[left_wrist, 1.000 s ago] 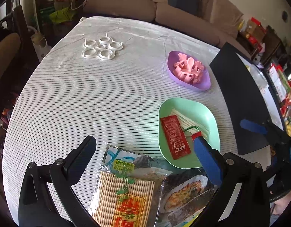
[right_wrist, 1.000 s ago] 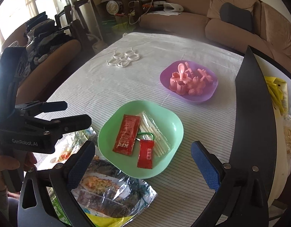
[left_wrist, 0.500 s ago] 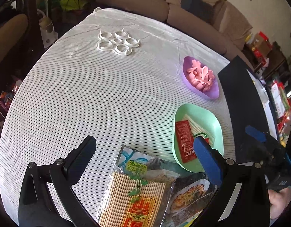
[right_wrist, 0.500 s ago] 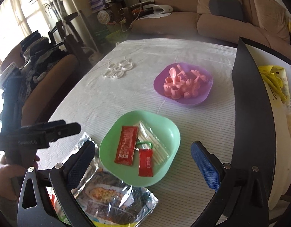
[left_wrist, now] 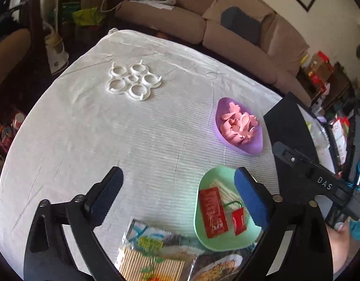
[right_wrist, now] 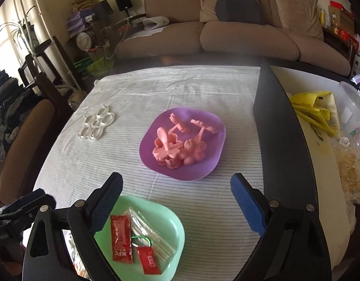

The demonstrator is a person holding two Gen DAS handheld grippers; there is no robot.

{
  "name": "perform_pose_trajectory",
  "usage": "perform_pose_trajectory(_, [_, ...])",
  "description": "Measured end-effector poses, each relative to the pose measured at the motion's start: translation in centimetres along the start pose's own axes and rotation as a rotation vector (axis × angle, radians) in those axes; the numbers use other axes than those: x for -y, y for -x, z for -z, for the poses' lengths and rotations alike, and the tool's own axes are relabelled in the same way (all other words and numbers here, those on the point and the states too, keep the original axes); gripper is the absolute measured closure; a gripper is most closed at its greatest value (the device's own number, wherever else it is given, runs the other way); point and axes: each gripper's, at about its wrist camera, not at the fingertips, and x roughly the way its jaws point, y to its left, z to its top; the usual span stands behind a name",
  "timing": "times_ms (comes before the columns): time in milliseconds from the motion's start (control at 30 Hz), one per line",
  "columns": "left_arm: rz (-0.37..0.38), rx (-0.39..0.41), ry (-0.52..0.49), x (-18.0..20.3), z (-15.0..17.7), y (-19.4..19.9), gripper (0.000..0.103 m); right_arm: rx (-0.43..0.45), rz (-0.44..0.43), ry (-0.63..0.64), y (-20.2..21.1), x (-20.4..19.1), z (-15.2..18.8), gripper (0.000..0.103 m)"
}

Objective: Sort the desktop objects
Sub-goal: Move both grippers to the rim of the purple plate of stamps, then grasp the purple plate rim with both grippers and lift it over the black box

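A green plate (left_wrist: pixel 204 230) (right_wrist: pixel 177 224) holds red sauce packets (right_wrist: pixel 120 242) and clear-wrapped sticks. A purple plate (left_wrist: pixel 250 147) (right_wrist: pixel 203 171) farther back holds pink flower-shaped cutters (right_wrist: pixel 177 148). A white ring mould (left_wrist: pixel 133 82) (right_wrist: pixel 96 125) lies at the far left of the striped tablecloth. A clear bag of toothpicks (left_wrist: pixel 154 260) lies at the near edge. My left gripper (left_wrist: pixel 177 189) hovers over bare cloth, its jaws closing with nothing between them. My right gripper (right_wrist: pixel 176 194) hangs between the two plates, its jaws closing on nothing.
A black board (right_wrist: pixel 273 126) stands along the table's right side, with yellow papers (right_wrist: pixel 313 110) and plastic bags beyond it. A brown sofa (right_wrist: pixel 238 35) lies behind the table, and a chair (right_wrist: pixel 23 138) stands at its left edge.
Both grippers have narrowed and drawn back from the table. The right view swung from the green plate towards the purple one. The left view now takes in more of the cloth.
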Motion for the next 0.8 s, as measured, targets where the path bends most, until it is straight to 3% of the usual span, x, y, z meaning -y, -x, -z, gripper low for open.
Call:
perform_pose_trajectory(33, [-0.017,-0.027,-0.030,0.9,-1.1,-1.4,0.033,-0.031,0.025,-0.004,-0.9,0.2,-0.3,0.036])
perform_pose_trajectory(67, [-0.030,-0.061,-0.063,1.9,-2.4,-3.1,0.042,-0.053,0.038,-0.020,-1.8,0.5,-0.6,0.049])
perform_pose_trajectory(100, [-0.043,-0.085,-0.092,2.7,-3.4,-4.6,0.046,-0.067,0.048,-0.041,-2.5,0.9,-0.9,0.056])
perform_pose_trajectory(233, [-0.104,-0.132,-0.214,5.6,-6.5,-9.4,0.064,-0.054,0.118,-0.152,-4.5,3.4,-1.1,0.054])
perform_pose_trajectory(333, [-0.124,-0.157,-0.266,7.1,-7.8,-12.2,0.066,-0.089,0.142,-0.145,-6.7,3.3,-1.0,0.053])
perform_pose_trajectory(433, [-0.110,-0.198,-0.299,8.2,-8.4,-14.6,0.076,-0.084,0.127,-0.178,-7.9,4.1,-1.2,0.061])
perform_pose_trajectory(467, [-0.097,-0.213,-0.306,8.4,-8.3,-15.2,0.082,-0.087,0.130,-0.174,-8.2,4.3,-1.5,0.075])
perform_pose_trajectory(533, [-0.041,-0.236,-0.290,8.6,-8.3,-16.0,0.092,-0.090,0.103,-0.158,-8.4,4.5,-1.8,0.086])
perform_pose_trajectory(800, [-0.011,-0.221,-0.261,8.2,-7.4,-14.9,0.098,-0.093,0.056,-0.101,-8.1,4.4,-2.0,0.086])
